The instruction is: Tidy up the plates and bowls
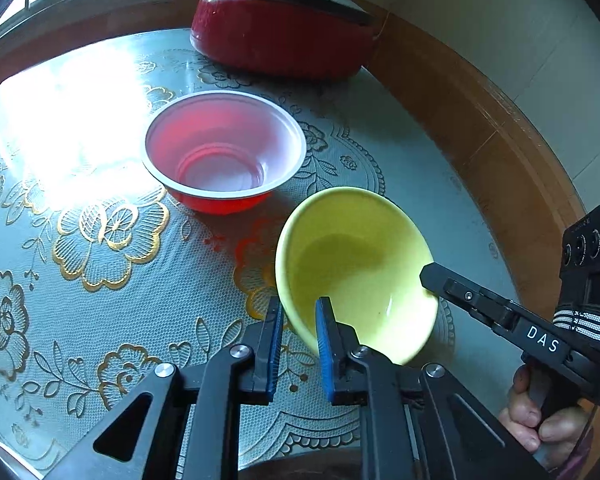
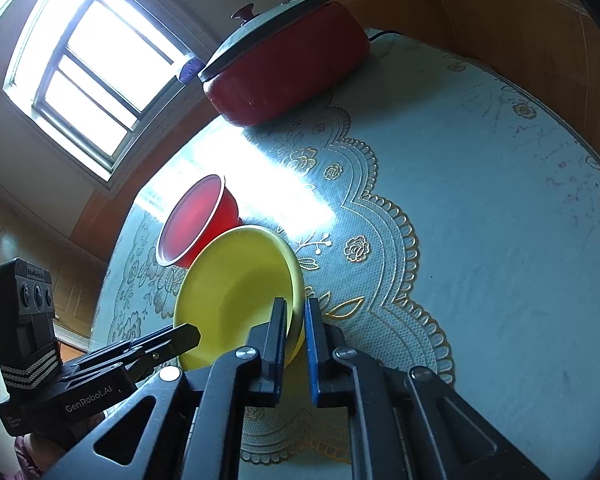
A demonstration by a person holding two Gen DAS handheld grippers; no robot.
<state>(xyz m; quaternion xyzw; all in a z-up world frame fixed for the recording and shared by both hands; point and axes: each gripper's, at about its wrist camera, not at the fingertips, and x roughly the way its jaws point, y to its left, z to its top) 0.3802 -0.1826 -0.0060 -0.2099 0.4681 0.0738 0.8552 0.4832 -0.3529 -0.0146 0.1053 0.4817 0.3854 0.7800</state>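
A yellow bowl point(image 1: 356, 272) point(image 2: 236, 288) hangs tilted just above the patterned tablecloth, held from two sides. My left gripper point(image 1: 300, 308) is shut on its near-left rim, the wall passing between the blue pads. My right gripper point(image 2: 296, 308) is shut on the opposite rim. Its black tip point(image 1: 428, 276) shows at the bowl's right edge in the left wrist view. The left gripper's tip point(image 2: 188, 336) shows at the bowl's lower left in the right wrist view. A red bowl with a white inside point(image 1: 224, 152) point(image 2: 198, 220) stands upright just behind the yellow one.
A large red pot with a grey lid point(image 1: 284, 28) point(image 2: 288, 64) sits at the far edge of the table. The round table's wooden rim point(image 1: 480, 128) curves along the right, close to the wall. A hand point(image 1: 540, 420) grips the right tool's handle.
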